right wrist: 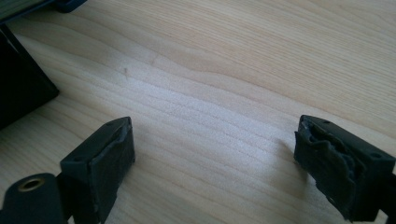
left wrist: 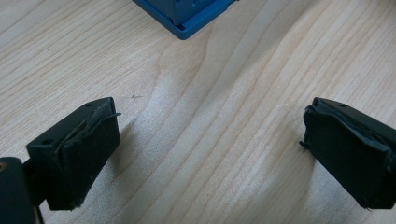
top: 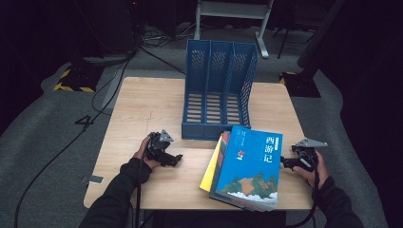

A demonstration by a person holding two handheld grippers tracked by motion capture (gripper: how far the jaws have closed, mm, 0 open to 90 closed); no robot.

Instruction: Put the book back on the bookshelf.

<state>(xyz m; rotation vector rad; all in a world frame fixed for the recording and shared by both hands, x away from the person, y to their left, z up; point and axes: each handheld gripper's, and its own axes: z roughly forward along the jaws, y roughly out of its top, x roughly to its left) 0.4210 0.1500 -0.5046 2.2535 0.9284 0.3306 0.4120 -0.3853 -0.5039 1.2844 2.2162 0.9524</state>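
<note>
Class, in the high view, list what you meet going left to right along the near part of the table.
Left gripper → fanned stack of books with a blue-covered one on top → right gripper.

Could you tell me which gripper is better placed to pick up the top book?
Right. The right gripper sits open right beside the top book; the left gripper, also open, is farther off across bare table.

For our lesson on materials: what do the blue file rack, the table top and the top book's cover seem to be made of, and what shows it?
Blue file rack: probably moulded plastic, matte, with even colour and slotted and perforated panels.
Table top: pale wood or wood-look laminate; grain lines run across it, with a soft sheen.
Top book: printed paper or card cover, apparently smooth, with a colour picture.
</note>
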